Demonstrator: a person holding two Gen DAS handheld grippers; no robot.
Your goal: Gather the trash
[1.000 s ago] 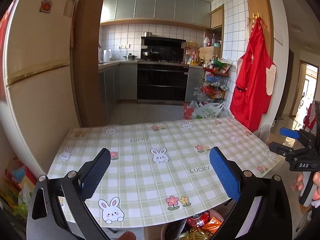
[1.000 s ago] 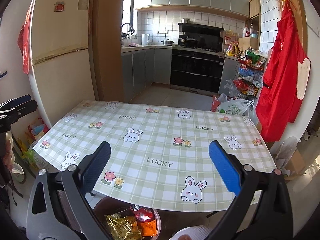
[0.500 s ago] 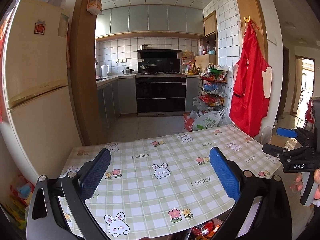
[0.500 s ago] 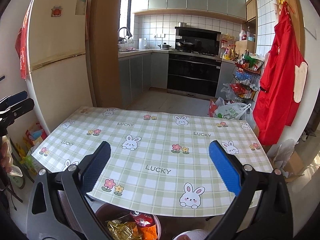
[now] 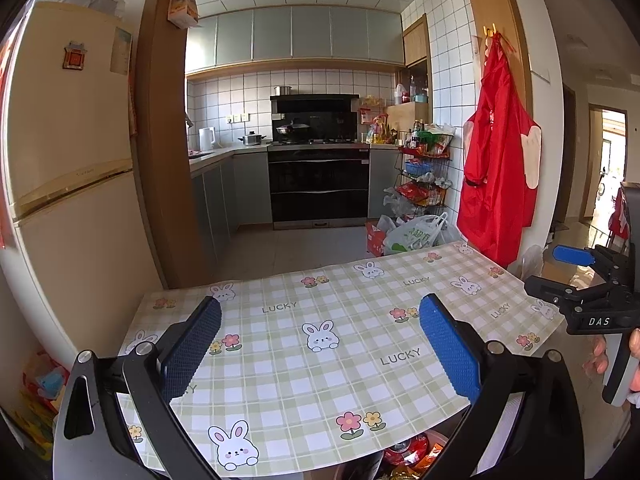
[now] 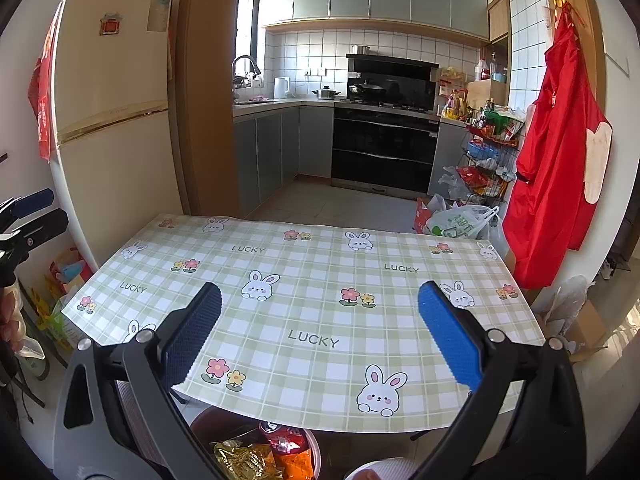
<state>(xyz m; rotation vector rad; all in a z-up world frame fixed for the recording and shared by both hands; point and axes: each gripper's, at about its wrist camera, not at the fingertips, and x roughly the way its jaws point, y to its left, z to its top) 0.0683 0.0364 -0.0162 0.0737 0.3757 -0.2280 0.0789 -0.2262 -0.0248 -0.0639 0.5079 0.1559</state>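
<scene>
The table (image 5: 352,380) (image 6: 320,280) carries a green checked cloth with bunnies and has no loose trash on it. Under its near edge stands a round bin (image 6: 200,426) holding a red can (image 6: 284,440), a gold wrapper (image 6: 244,460) and an orange wrapper (image 6: 298,466); the same trash (image 5: 408,454) peeks out in the left wrist view. My left gripper (image 5: 320,344) hovers open over the near side of the table, nothing between its blue pads. My right gripper (image 6: 320,336) is also open and empty, to the right of the left one.
A cream fridge (image 5: 72,200) stands left of the table. A red apron (image 5: 496,184) hangs on the wall at right. Plastic bags (image 5: 416,234) and a wire rack (image 6: 488,160) sit on the kitchen floor beyond. A cardboard box (image 6: 588,328) lies at right.
Both cameras have tilted upward and pulled back a little: the table sits lower in each view, more ceiling shows, and less of the bin shows in the left view. Both grippers stayed open.
</scene>
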